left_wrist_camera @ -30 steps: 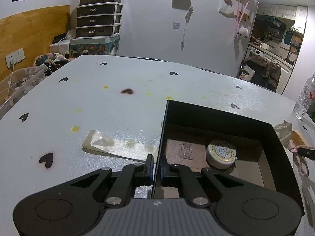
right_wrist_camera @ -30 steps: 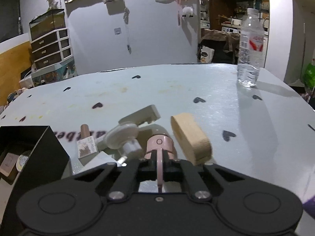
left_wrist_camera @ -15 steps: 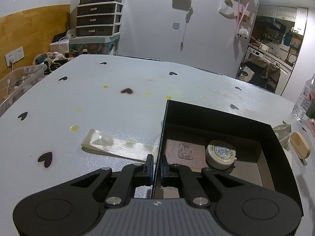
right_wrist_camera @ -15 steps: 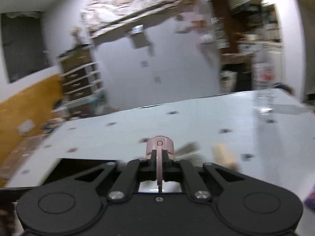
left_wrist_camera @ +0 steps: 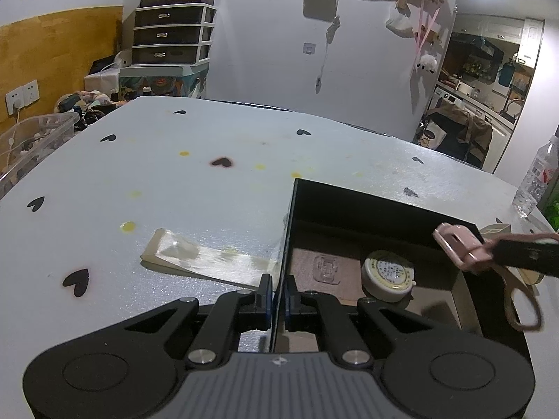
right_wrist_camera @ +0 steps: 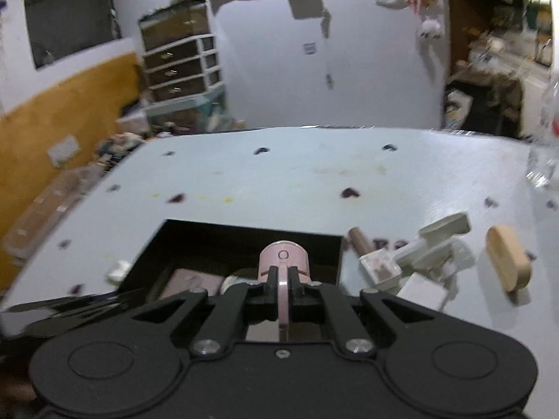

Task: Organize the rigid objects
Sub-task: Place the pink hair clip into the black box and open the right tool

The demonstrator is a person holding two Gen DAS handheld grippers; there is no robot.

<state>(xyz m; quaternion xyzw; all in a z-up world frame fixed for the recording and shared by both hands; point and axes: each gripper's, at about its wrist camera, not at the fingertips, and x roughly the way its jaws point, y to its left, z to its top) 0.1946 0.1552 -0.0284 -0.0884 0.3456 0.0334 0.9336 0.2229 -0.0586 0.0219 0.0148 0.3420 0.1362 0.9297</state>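
My left gripper is shut on the left wall of the open black box. Inside the box lie a round tape measure and a clear plastic hook. My right gripper is shut on a pink tool and hangs over the black box. In the left wrist view the pink tool comes in from the right above the box's far right corner, a loop handle dangling below it.
On the table right of the box lie a wooden oval piece, white plastic parts, a small block and a brown cylinder. A clear strip lies left of the box. A water bottle stands far right.
My right gripper has lifted the pink tool off the table and carried it left, from beside the wooden piece to over the black box. The left gripper has stayed on the box wall.
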